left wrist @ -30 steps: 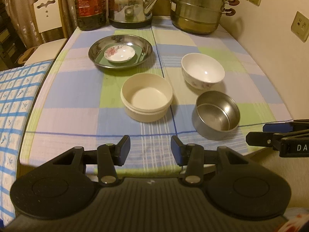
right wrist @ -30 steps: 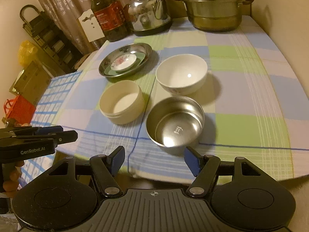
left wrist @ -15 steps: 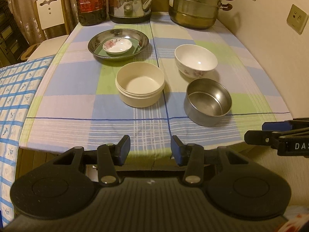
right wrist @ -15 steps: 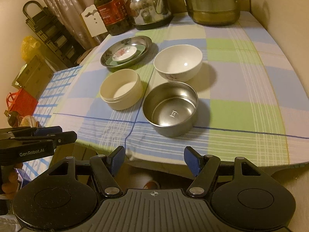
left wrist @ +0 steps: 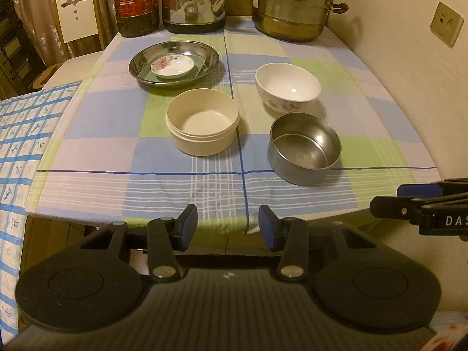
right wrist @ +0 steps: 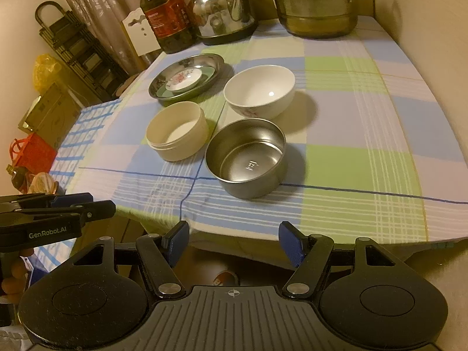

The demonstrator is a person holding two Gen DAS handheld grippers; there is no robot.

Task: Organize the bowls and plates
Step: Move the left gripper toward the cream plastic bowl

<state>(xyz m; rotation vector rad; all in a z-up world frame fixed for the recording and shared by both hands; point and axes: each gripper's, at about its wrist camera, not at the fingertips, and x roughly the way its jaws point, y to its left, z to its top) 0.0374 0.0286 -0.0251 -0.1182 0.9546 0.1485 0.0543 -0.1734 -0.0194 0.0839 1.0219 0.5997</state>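
Observation:
A steel plate (left wrist: 140,61) (right wrist: 163,79) holds a green dish (left wrist: 201,65) and a small flowered saucer (left wrist: 172,65) (right wrist: 183,80). A cream bowl (left wrist: 202,121) (right wrist: 177,131), a white flowered bowl (left wrist: 288,87) (right wrist: 259,90) and a steel bowl (left wrist: 304,147) (right wrist: 247,156) stand nearer. My left gripper (left wrist: 227,226) is open and empty, off the table's near edge. My right gripper (right wrist: 234,242) is open and empty, also off the near edge, in front of the steel bowl.
A checked cloth covers the table (left wrist: 96,158). An oil bottle (left wrist: 135,1), a kettle (left wrist: 194,3) and a steamer pot (left wrist: 292,5) stand along the back. A wall (left wrist: 409,67) runs along the right side. A chair (left wrist: 77,14) stands at the back left.
Both grippers have pulled back from the table toward me, so the dishes look farther off. Both stay open and empty. The dishes have not moved.

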